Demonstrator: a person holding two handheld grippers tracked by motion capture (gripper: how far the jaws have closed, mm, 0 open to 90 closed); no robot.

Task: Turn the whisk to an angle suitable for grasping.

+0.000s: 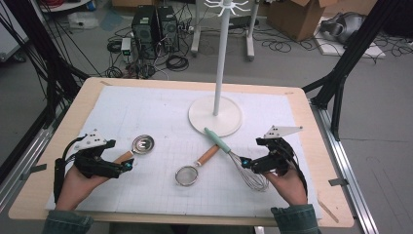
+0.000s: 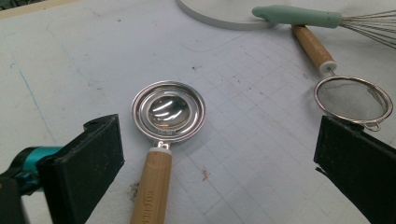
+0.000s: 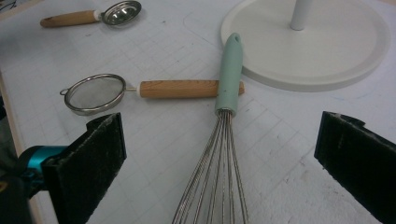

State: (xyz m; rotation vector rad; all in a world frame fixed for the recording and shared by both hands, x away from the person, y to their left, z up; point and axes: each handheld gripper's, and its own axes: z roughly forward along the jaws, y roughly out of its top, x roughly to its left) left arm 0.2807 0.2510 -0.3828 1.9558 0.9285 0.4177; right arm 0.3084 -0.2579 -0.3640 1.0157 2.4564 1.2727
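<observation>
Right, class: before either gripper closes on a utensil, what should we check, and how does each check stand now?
1. Left gripper open: ok.
2. Spoon handle lies between its jaws: ok.
3. Right gripper open: ok.
4. Whisk wires lie between its jaws: ok.
5. Whisk handle free of the strainer handle: not ok, it lies across it.
6. Stand base clear of the whisk: cannot tell.

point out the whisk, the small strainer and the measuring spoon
whisk (image 3: pixel 229 70): right gripper view, on its mint green handle
small strainer (image 2: pixel 351 99): left gripper view, on the mesh bowl
measuring spoon (image 2: pixel 168 109): left gripper view, on the metal bowl
</observation>
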